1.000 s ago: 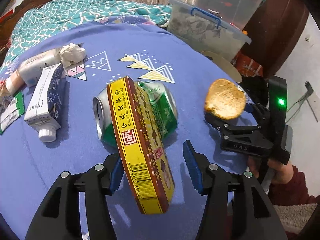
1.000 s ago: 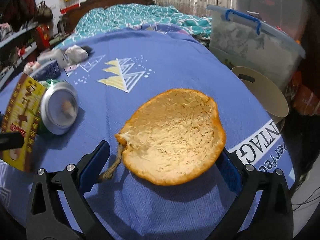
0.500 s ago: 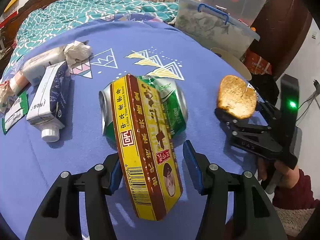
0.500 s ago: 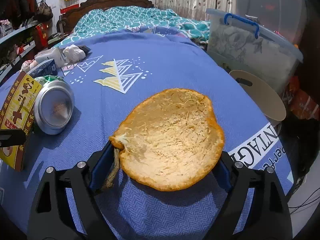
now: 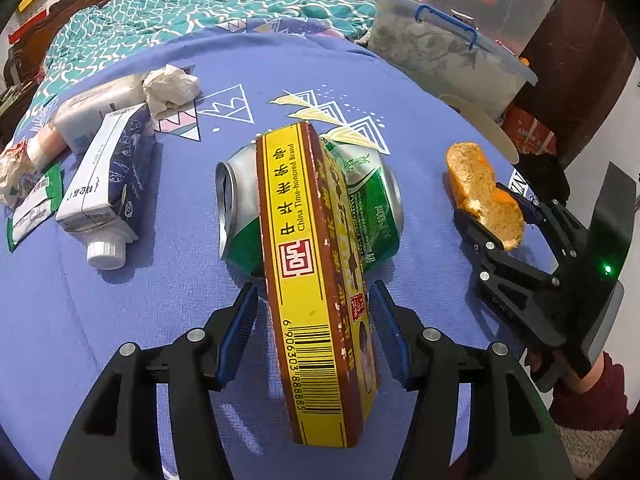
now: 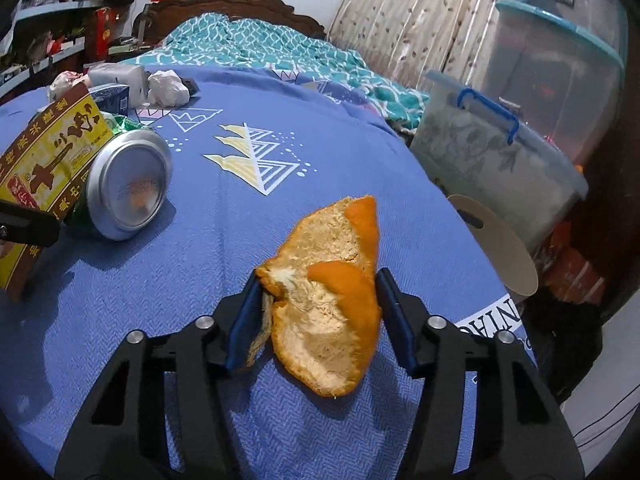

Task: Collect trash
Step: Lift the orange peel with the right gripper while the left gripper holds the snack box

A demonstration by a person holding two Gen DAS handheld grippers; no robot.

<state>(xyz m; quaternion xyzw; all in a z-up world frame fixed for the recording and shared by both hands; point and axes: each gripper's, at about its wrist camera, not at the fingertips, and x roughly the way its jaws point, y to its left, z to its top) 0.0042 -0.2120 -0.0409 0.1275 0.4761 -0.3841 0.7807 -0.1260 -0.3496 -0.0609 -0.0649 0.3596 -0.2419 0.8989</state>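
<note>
Between the blue pads of the left tongs (image 5: 314, 330), low in the left wrist view, a yellow and brown box (image 5: 316, 280) stands on its narrow side, tilted, barcode nearest the camera. Both pads sit close to its faces, and I cannot tell whether they press it; the jaws have just been opening slightly. Directly behind the box, touching it, a green drink can (image 5: 372, 208) lies on its side on the blue worktop (image 5: 160, 300), blocking the way forward. Left of it lies a dark blue carton (image 5: 108, 184) with a white cap, then a green wrapper (image 5: 34, 204) near the left edge, and farther up a crumpled tissue (image 5: 170, 88) against a white packet (image 5: 88, 116).

At right centre of that view, the right tongs (image 5: 504, 216) pinch an orange peel (image 5: 484, 192), with a hand in a dark red sleeve (image 5: 588, 392) at the lower right. From the right wrist view the peel (image 6: 332, 300) is folded upward between the pads, which have just been closing on it, pith facing the camera, its lower end just over the cloth.

Open blue cloth stretches ahead of the peel toward the printed triangles (image 6: 256, 160). Beyond the worktop's right edge hangs a round beige flap (image 6: 496, 248), then a clear storage bin (image 6: 492, 160). Farthest back lies a bed with a teal quilt (image 6: 272, 44).
</note>
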